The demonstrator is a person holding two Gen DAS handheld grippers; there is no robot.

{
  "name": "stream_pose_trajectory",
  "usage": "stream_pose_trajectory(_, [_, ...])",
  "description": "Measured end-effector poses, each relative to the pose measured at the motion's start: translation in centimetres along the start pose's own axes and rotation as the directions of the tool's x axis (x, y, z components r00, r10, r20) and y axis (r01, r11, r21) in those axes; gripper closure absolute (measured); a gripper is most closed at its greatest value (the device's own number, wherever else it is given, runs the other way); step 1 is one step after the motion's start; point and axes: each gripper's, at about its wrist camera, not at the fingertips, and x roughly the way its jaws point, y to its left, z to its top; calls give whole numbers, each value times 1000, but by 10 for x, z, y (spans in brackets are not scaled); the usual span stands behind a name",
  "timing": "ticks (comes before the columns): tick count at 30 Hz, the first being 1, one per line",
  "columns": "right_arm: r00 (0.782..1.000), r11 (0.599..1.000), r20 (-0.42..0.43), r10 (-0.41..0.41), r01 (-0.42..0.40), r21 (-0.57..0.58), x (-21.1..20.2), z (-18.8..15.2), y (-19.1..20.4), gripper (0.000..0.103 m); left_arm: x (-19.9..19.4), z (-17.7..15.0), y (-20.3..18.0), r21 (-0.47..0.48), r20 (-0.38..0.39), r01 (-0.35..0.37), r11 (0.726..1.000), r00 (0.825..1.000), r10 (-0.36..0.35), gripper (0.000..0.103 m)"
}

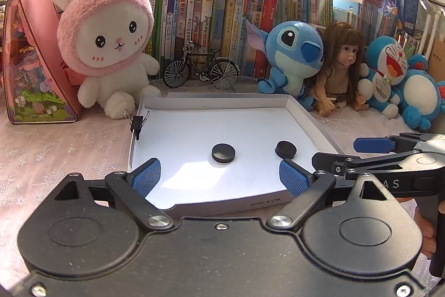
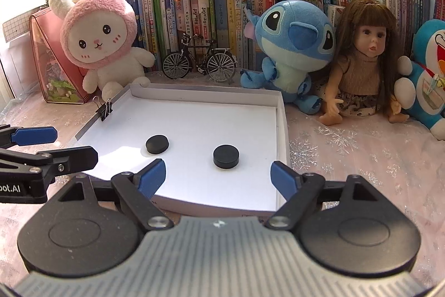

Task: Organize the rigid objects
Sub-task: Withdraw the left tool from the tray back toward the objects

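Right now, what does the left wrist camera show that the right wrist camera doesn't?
Only the left view shows the right gripper from the side and the whole Doraemon plush. Only the right view shows the left gripper from the side. Both show the white tray, two black discs, the binder clip, open jaws.

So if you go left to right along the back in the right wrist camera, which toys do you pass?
Pink house-shaped case → bunny plush → model bicycle → Stitch plush → doll → Doraemon plush.
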Motion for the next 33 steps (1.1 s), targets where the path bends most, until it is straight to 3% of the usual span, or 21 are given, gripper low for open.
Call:
stream_pose_trajectory(8, [999,1000,40,7,-6,-25,-19,-23,6,10,-13,-27,2,-7,-24,13,1000,1000,-13,11])
stream_pose_trajectory(16, [997,999,71,23,-21,-32,-38,-44,8,7,-28,-46,2,-20,5,19,1000,1000,-19,11])
stream_pose_trajectory(33, [990,999,143,17,-11,-39,-70,-80,8,2,-43,-78,-13,61,3,38,997,999,-38,10])
